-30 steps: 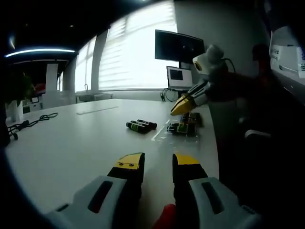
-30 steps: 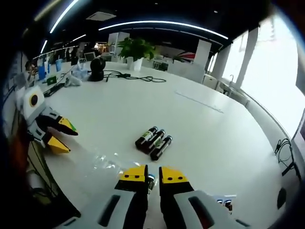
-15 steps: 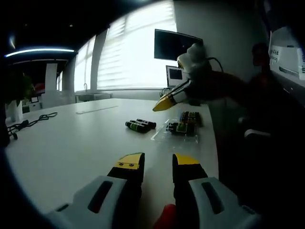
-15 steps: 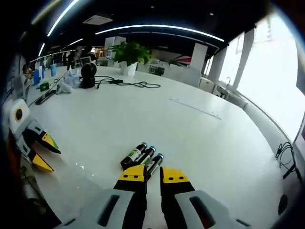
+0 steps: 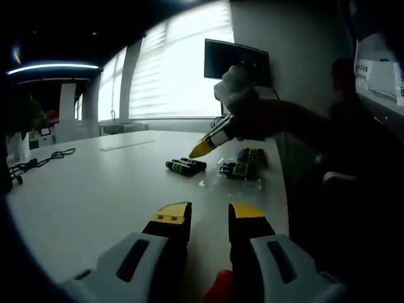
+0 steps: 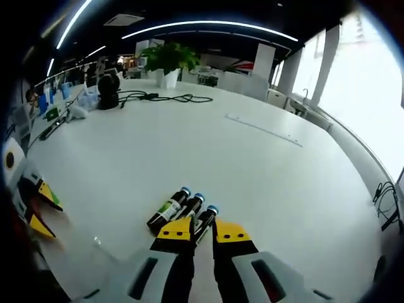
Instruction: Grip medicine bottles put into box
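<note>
Three dark medicine bottles (image 6: pixel 182 210) with green labels lie side by side on the white table (image 6: pixel 252 158). My right gripper (image 6: pixel 203 230) hangs just over them, its jaws a narrow gap apart, and the rightmost bottle (image 6: pixel 206 218) runs into that gap. In the left gripper view, the right gripper's yellow tip (image 5: pixel 203 149) sits above those bottles (image 5: pixel 185 165). Right of them is a clear box (image 5: pixel 240 170) holding several bottles. My left gripper (image 5: pixel 208 214) is open and empty near the table's edge. It also appears at the left of the right gripper view as the left gripper (image 6: pixel 39 210).
A potted plant (image 6: pixel 165 60), a black round device (image 6: pixel 108 83) and black cables (image 6: pixel 167 98) sit at the table's far side. A dark monitor (image 5: pixel 237 60) stands behind the box. A person's sleeve (image 5: pixel 290 120) reaches in from the right.
My right gripper has moved away from the clear box and down over the three loose bottles. The left gripper has stayed still.
</note>
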A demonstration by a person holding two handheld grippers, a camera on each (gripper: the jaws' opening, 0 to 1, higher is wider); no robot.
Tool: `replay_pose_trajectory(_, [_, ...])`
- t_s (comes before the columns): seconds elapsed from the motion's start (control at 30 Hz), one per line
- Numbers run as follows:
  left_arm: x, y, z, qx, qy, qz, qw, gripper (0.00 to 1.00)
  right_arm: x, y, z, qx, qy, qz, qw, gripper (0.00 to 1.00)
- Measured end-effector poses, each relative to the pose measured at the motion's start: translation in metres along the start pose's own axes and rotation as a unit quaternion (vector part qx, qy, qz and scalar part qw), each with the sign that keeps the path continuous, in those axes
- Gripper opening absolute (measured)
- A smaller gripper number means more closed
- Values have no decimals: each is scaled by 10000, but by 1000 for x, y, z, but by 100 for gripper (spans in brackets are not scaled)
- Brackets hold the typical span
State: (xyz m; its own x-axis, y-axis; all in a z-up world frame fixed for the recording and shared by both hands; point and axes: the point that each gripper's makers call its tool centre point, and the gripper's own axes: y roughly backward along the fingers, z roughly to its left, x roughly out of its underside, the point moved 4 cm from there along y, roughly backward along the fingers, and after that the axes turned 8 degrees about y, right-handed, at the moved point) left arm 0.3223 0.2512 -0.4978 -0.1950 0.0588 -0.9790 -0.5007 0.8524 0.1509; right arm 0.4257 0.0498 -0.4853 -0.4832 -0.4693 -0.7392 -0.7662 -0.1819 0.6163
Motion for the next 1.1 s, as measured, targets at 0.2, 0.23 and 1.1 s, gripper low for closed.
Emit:
replay_pose_trajectory(0.2, [-1,0,0,4,23,-16,10000,18,4,-6,0,-63,-78,96,9999,8])
replay_pose_trajectory(0.23, [0,0,0,3,21,-14,10000,18,4,-6,-1,-60,-114,122,9998,8])
replay_pose_trajectory(1.1, [0,1,0,-8,12,-8,10000,18,11,-8,-3,92,-69,261,9996,7])
